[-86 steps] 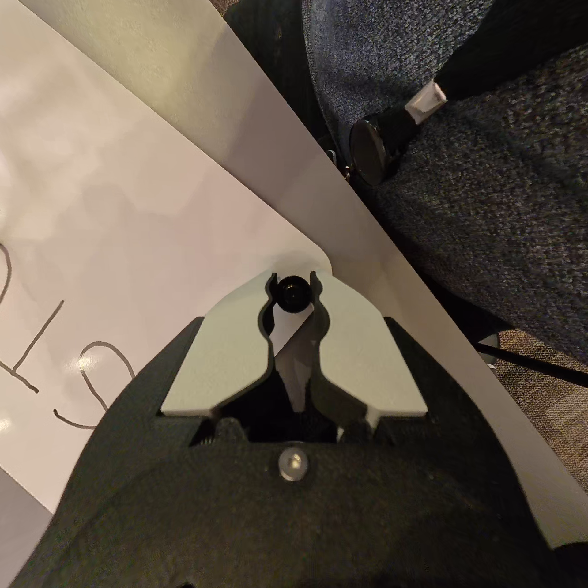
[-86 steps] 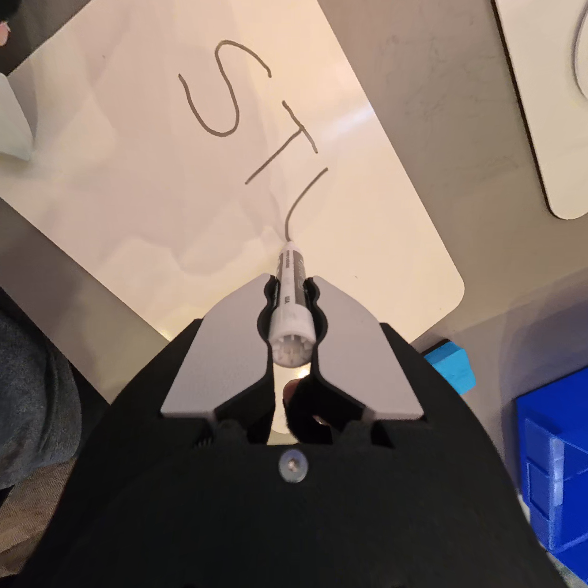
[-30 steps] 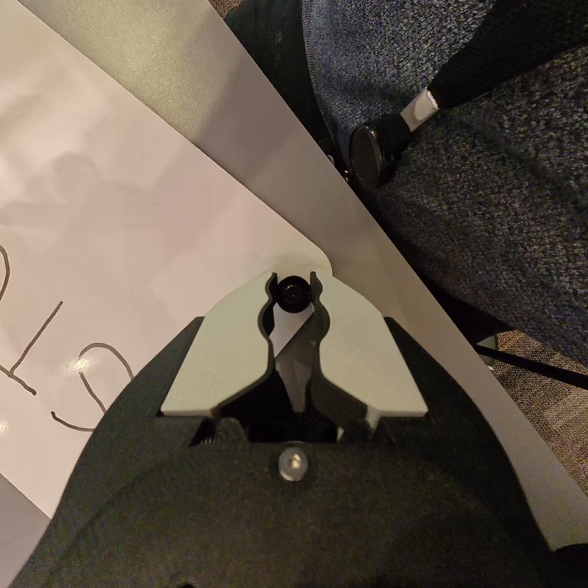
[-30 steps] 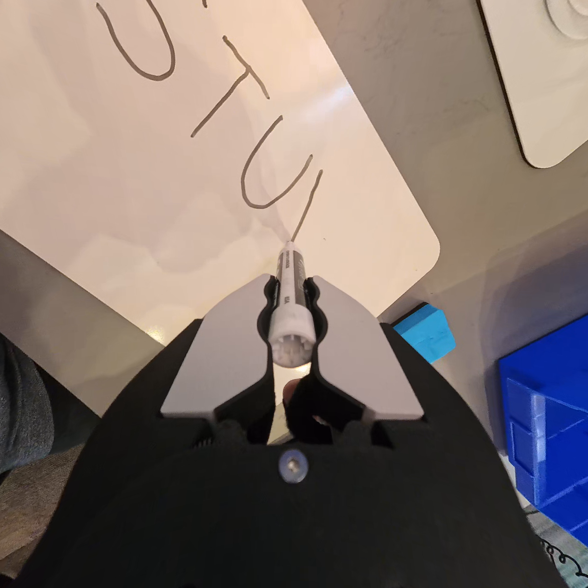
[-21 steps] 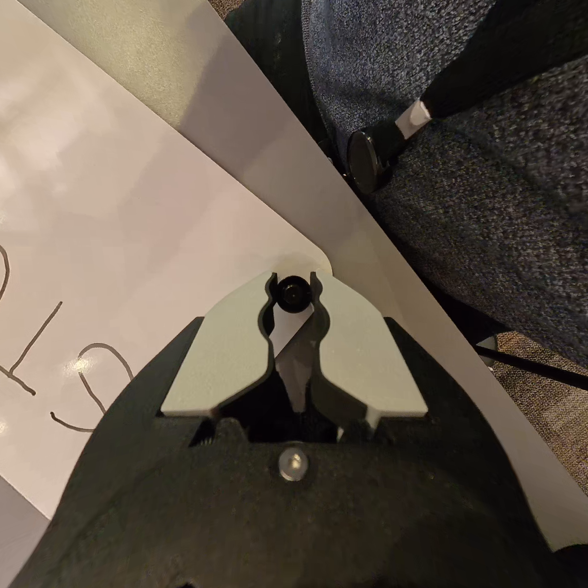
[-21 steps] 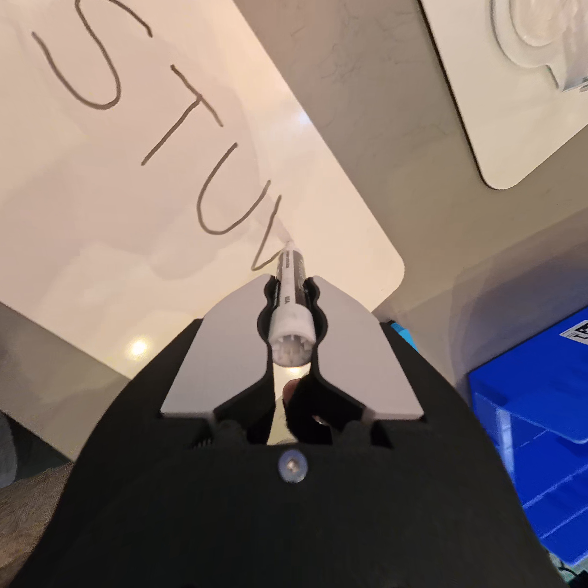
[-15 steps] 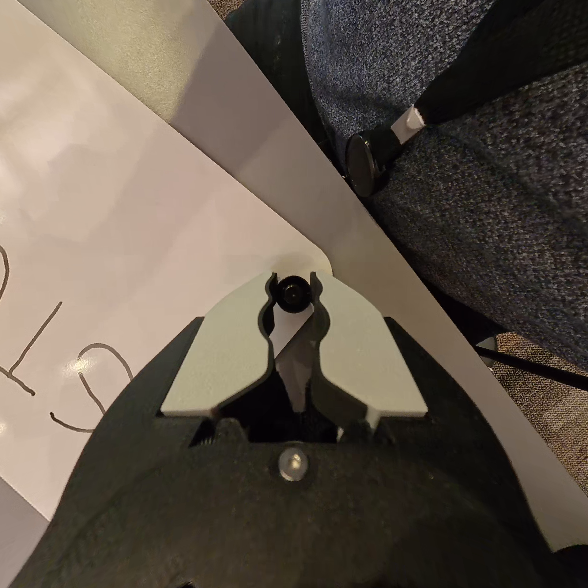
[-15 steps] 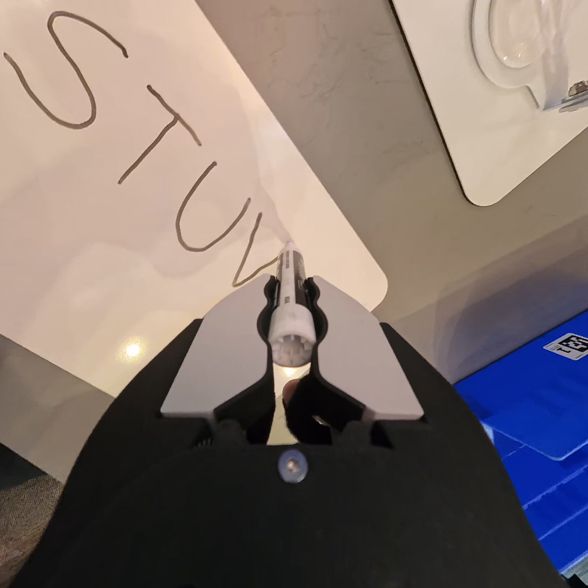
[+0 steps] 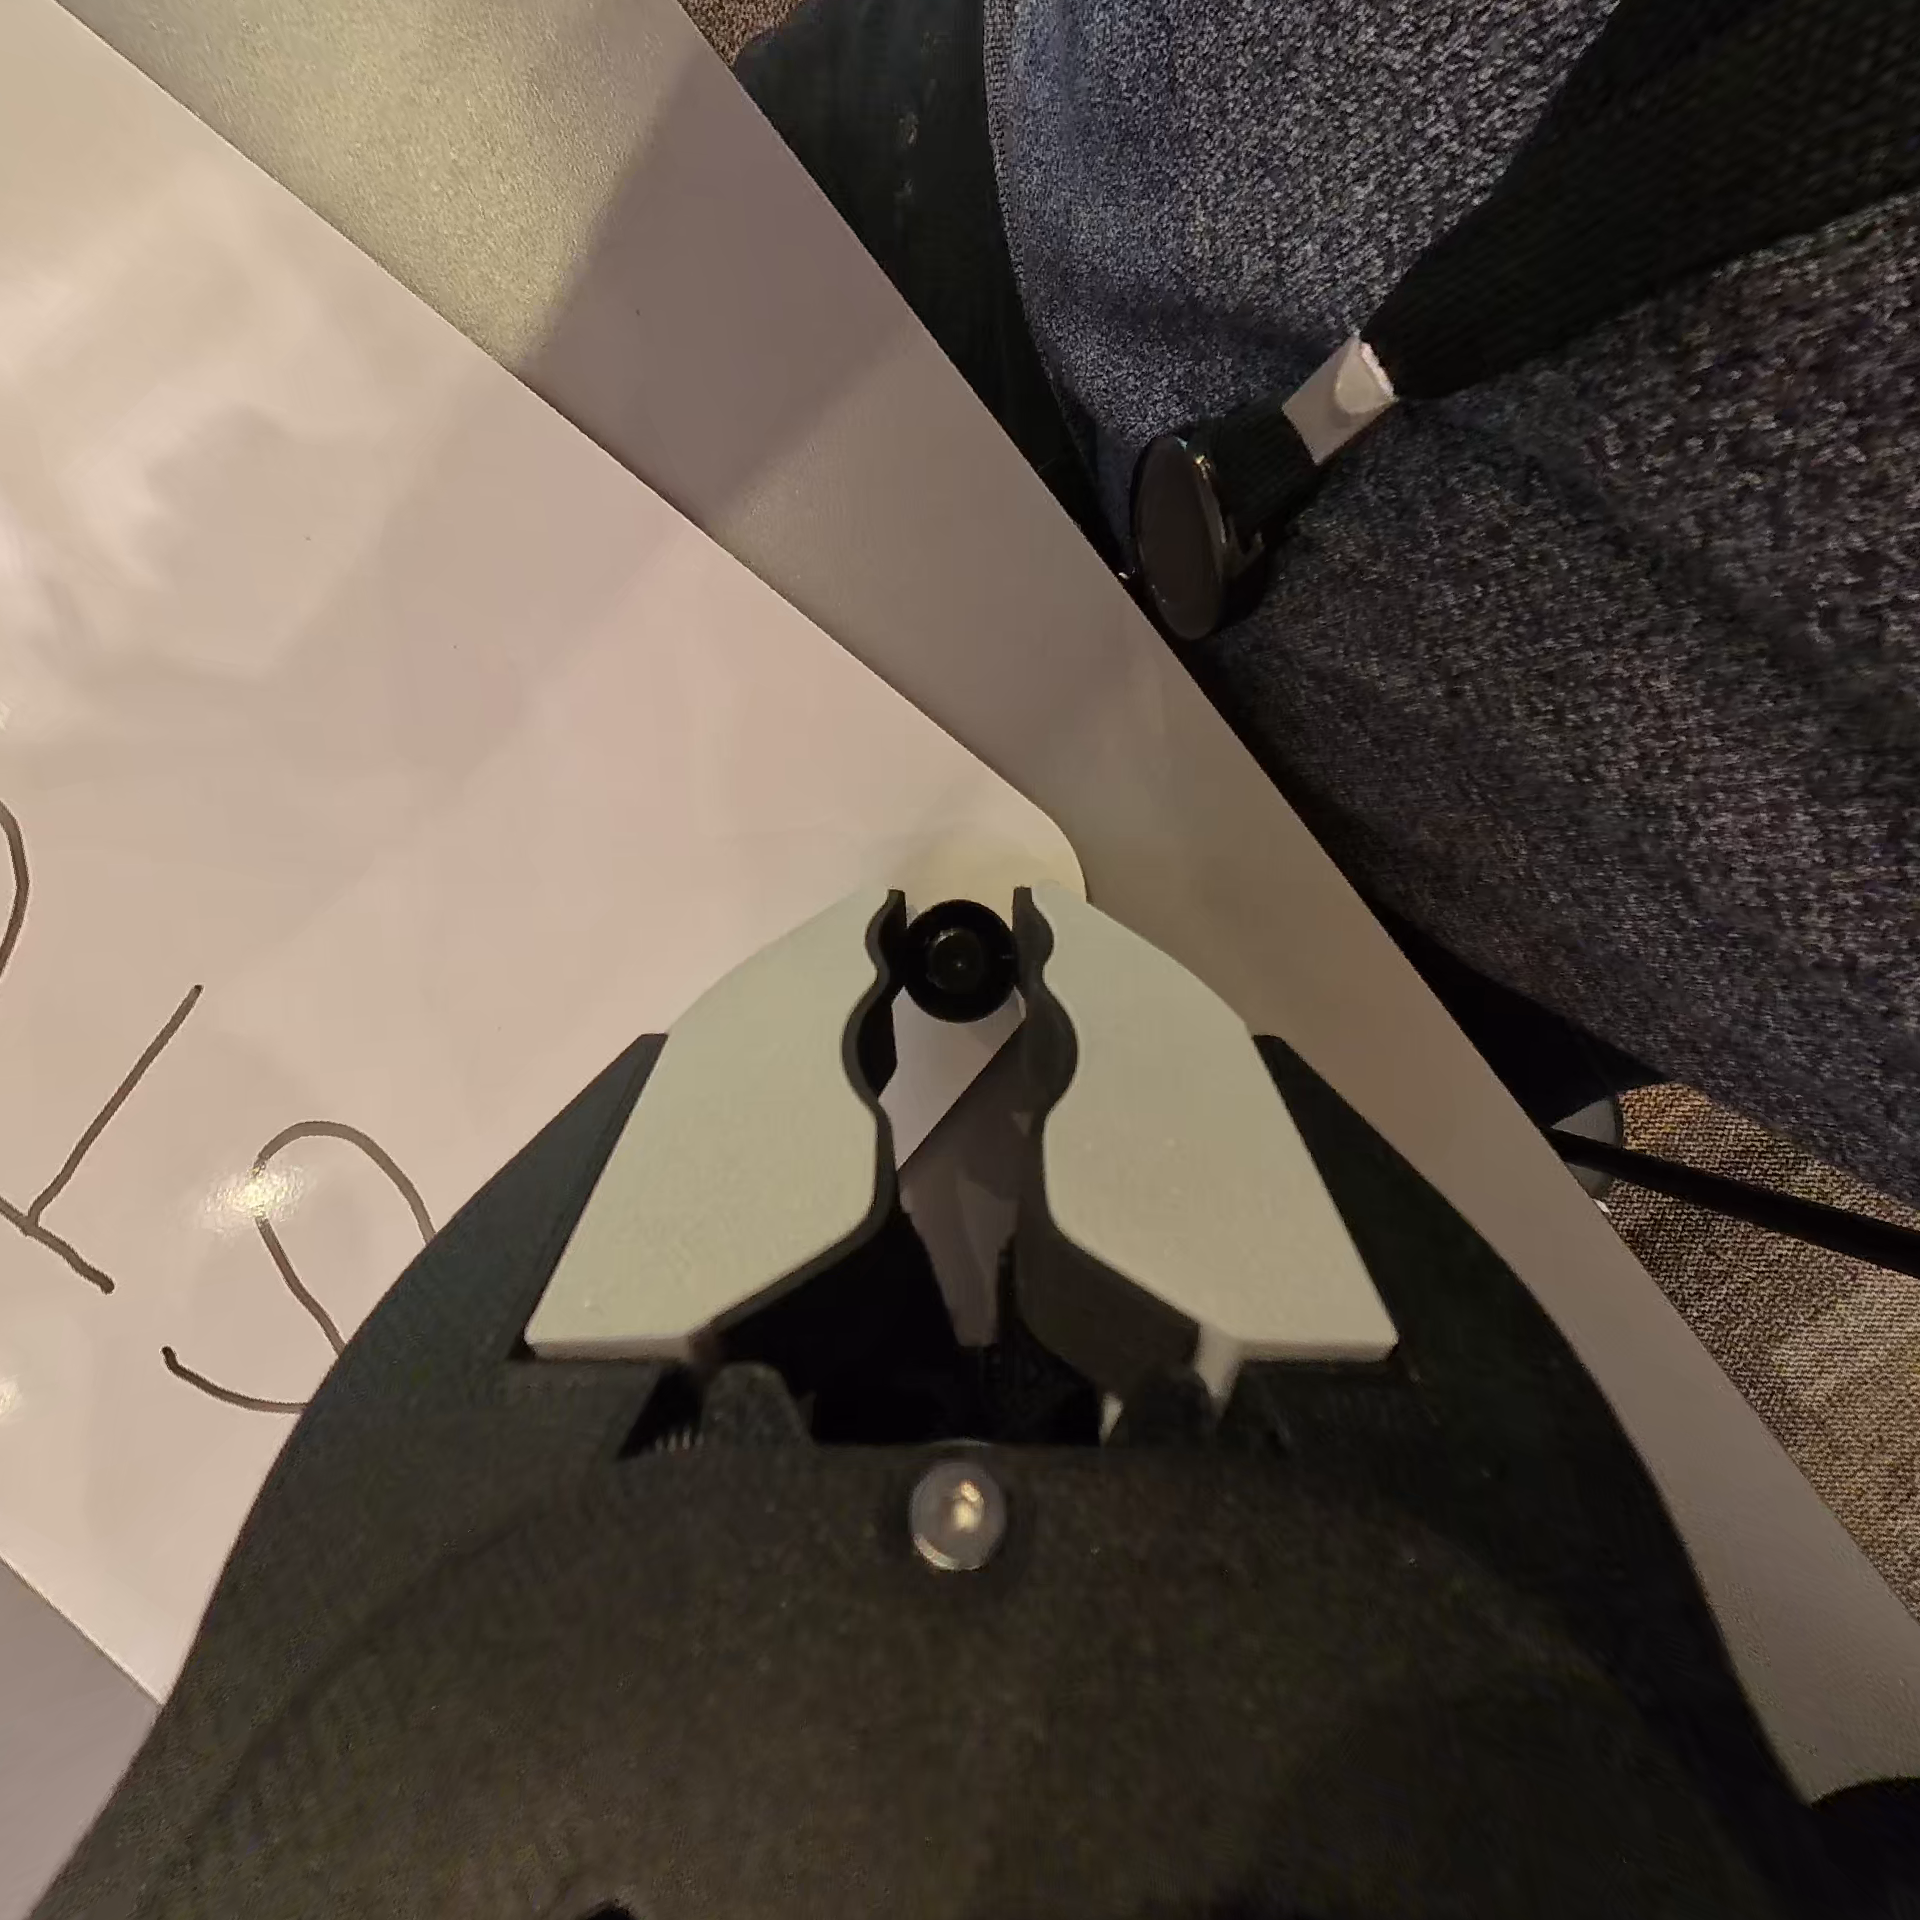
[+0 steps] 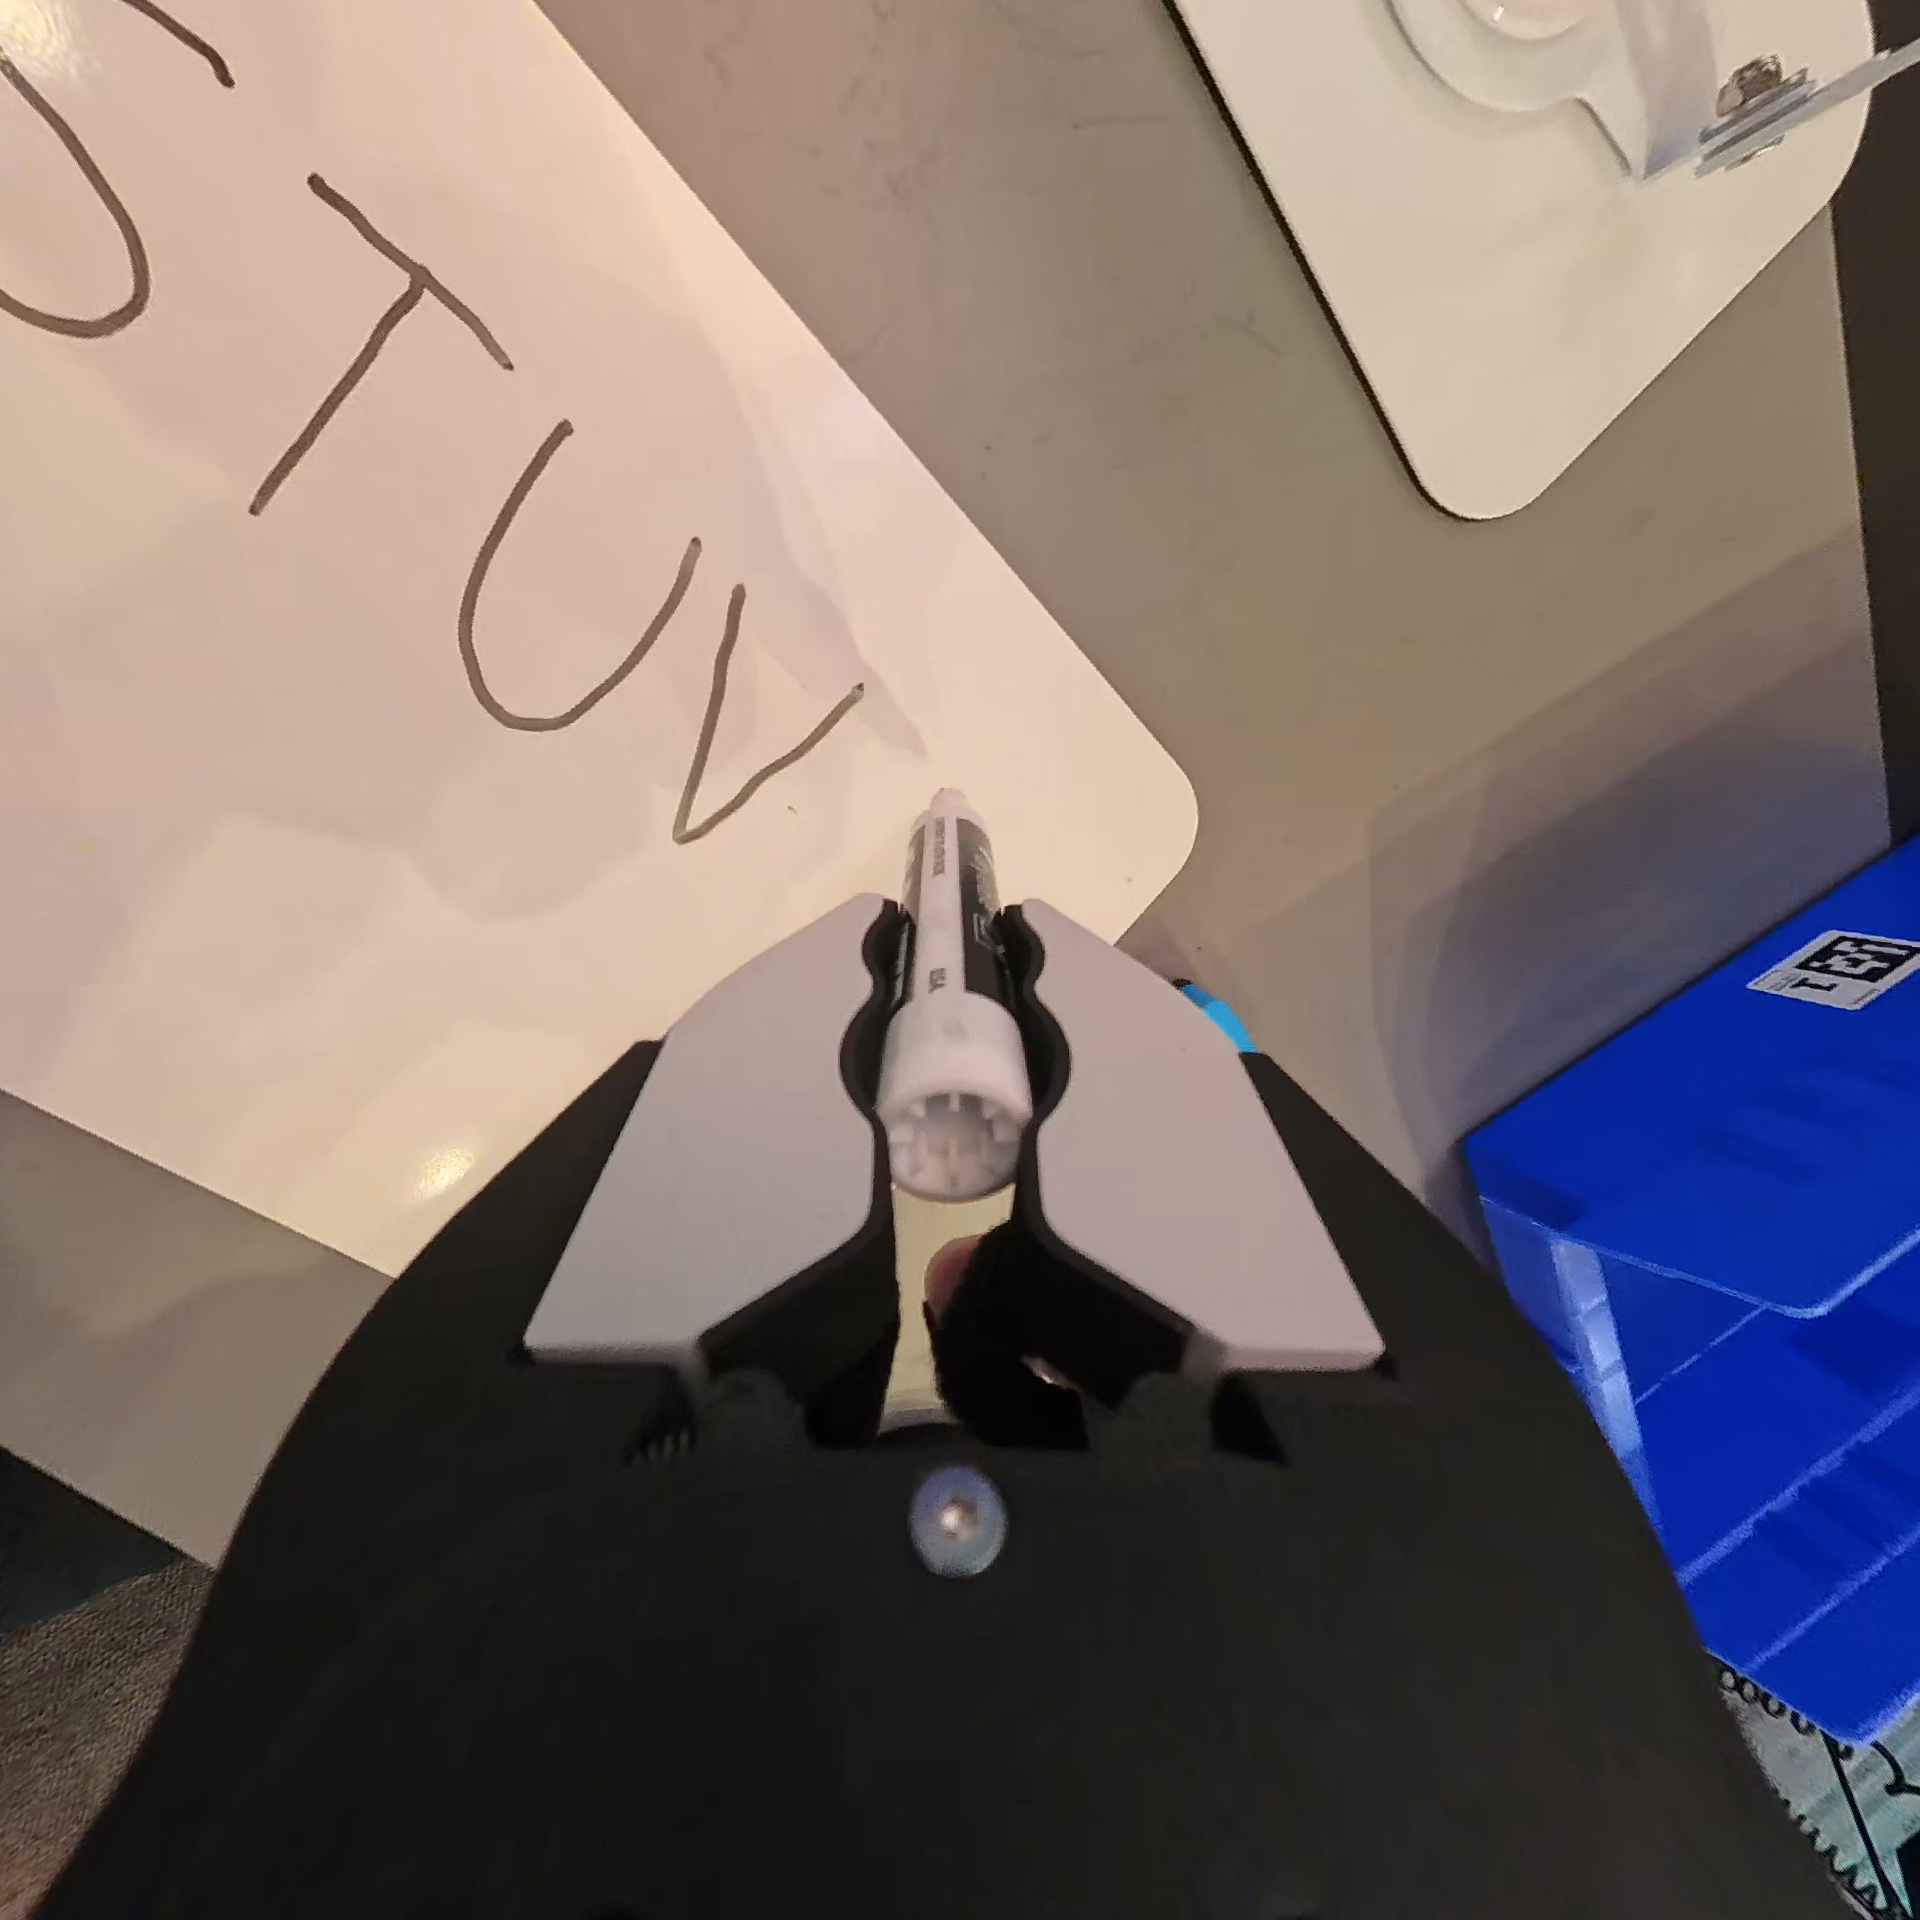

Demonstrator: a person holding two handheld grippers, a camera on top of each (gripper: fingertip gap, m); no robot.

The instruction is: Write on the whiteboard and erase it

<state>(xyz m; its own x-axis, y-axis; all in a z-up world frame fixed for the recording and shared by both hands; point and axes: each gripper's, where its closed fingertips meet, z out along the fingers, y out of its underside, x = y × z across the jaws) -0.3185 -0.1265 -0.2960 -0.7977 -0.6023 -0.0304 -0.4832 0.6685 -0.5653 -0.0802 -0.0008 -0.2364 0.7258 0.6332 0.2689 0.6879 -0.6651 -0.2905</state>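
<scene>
A white-and-black marker pen [image 10: 951,997] is pinched in the right gripper [image 10: 951,914], its tip just over the flat white whiteboard [image 10: 312,831] on the grey table [image 10: 1143,416]. A small black cap [image 9: 954,961] is pinched in the left gripper [image 9: 954,904]. Writing looks almost done; next, something to wipe with is needed.

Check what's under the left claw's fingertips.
A rounded corner of the white whiteboard on the grey table. The black marker cap clamped in the left claw hides the spot beneath.
</scene>
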